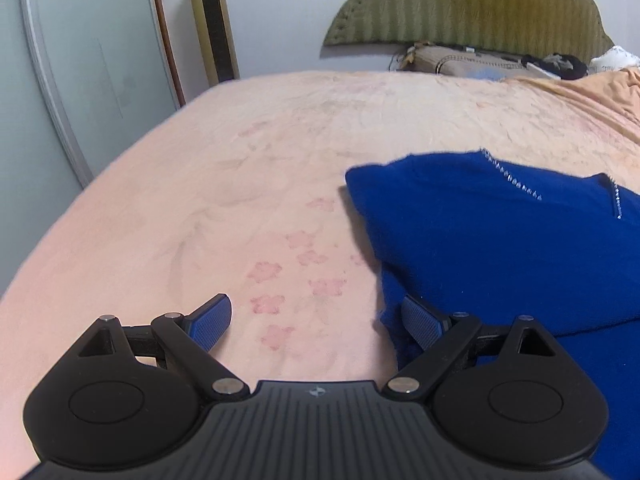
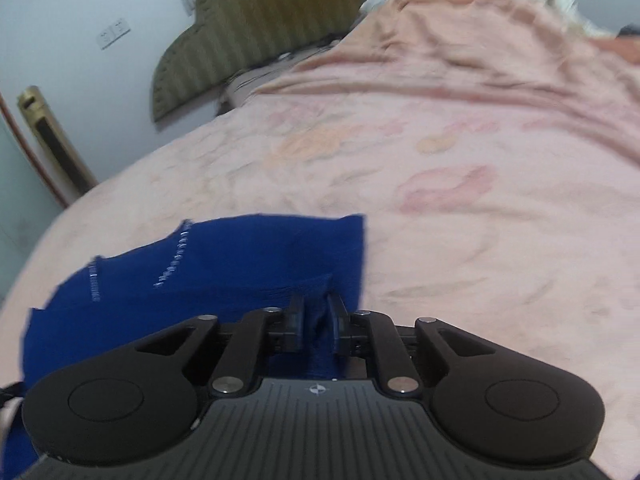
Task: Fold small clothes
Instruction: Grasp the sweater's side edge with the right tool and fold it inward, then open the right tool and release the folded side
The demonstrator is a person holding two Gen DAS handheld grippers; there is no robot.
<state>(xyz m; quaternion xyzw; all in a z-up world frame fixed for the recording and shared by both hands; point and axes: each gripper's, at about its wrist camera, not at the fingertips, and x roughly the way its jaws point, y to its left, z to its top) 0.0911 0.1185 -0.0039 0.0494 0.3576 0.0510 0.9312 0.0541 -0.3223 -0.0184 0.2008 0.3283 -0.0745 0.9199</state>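
A royal-blue knit garment (image 1: 492,236) with rows of small silver studs lies on the pink bed cover, at the right in the left wrist view. My left gripper (image 1: 316,320) is open; its right finger touches the garment's near left edge, and nothing is between the fingers. In the right wrist view the same blue garment (image 2: 224,268) lies at the lower left. My right gripper (image 2: 318,312) is shut on a bunched fold of the garment's right side and holds it just above the bed. That view is motion-blurred.
The pink floral bed cover (image 1: 240,184) fills both views. An olive headboard (image 1: 468,4) stands at the far end, with clothes piled below it. A mirror door (image 1: 88,60) and a gold post (image 1: 212,24) stand left of the bed. The cover is rumpled at the far right (image 2: 500,60).
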